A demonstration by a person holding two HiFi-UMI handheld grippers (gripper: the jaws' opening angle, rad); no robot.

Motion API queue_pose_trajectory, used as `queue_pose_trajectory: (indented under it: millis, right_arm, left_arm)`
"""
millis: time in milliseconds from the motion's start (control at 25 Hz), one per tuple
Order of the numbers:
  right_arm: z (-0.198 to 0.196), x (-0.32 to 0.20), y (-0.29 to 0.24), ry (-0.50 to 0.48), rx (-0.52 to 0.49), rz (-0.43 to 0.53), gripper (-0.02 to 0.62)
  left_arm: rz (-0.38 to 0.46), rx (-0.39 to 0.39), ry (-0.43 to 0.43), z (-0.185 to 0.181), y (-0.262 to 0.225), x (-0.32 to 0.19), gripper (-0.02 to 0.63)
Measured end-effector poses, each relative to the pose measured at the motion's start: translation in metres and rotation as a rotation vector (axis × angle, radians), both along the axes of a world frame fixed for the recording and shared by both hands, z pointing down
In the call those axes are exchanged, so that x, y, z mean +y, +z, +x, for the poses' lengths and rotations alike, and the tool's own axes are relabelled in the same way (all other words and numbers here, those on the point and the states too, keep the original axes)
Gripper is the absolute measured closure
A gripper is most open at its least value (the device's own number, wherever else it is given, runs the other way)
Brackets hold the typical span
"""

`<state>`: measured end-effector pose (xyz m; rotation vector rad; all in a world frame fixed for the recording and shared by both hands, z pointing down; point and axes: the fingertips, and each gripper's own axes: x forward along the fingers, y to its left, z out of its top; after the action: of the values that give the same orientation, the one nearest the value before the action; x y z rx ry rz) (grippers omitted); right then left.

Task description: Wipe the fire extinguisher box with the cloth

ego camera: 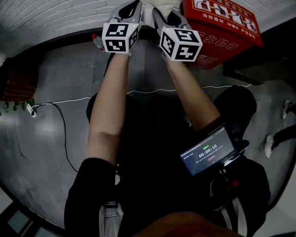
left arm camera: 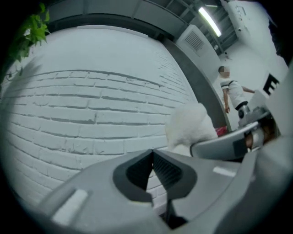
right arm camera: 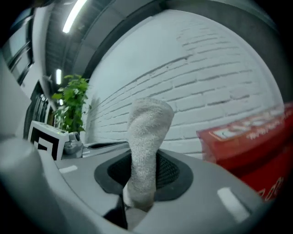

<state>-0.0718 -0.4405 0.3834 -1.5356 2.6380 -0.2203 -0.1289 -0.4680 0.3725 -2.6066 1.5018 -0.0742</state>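
The red fire extinguisher box (ego camera: pixel 222 23) stands on the floor against the white brick wall, at the head view's upper right. In the right gripper view the box (right arm camera: pixel 252 141) is just right of the jaws. My right gripper (right arm camera: pixel 144 178) is shut on a white fluffy cloth (right arm camera: pixel 147 132) that sticks up between its pads. Both grippers are held side by side near the wall, left gripper (ego camera: pixel 129 9) beside right gripper (ego camera: pixel 162 14). The left gripper (left arm camera: pixel 152 160) is shut with nothing in it; the cloth (left arm camera: pixel 190 128) shows to its right.
A water bottle (ego camera: pixel 97 41) lies at the wall's foot, left of the grippers. A white cable (ego camera: pixel 69 99) runs across the grey floor to a power strip (ego camera: pixel 31 110) near a plant (ego camera: pixel 16 104). Another person (left arm camera: pixel 231 91) stands further along the wall.
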Motion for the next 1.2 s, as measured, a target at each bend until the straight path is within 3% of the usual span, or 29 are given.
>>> queue_pose_trajectory:
  millis: [200,400,560,760,920,1200]
  right_arm:
    - [0.018,-0.022,0.048,0.098,-0.336,-0.187,0.483]
    - [0.032,-0.037,0.075,0.222,-0.495,-0.234,0.483]
    - [0.046,-0.043,0.091,0.312,-0.655,-0.311,0.483]
    - [0.062,-0.049,0.107,0.376,-0.776,-0.361,0.485]
    - [0.080,-0.050,0.120,0.431,-0.882,-0.369,0.488]
    - [0.089,-0.051,0.134,0.457,-0.975,-0.370,0.488]
  left_arm:
    - [-0.027,0.027,0.049,0.006,0.013,-0.016,0.604]
    - [-0.042,0.064,0.096,0.007,0.021,-0.025,0.604]
    - [-0.065,0.048,0.152,0.018,0.023,-0.025,0.604]
    - [-0.084,0.021,0.190,0.036,0.028,-0.022,0.604]
    - [-0.083,-0.048,0.210,0.054,0.037,-0.017,0.604]
    - [-0.125,-0.094,0.181,0.059,0.070,-0.029,0.604]
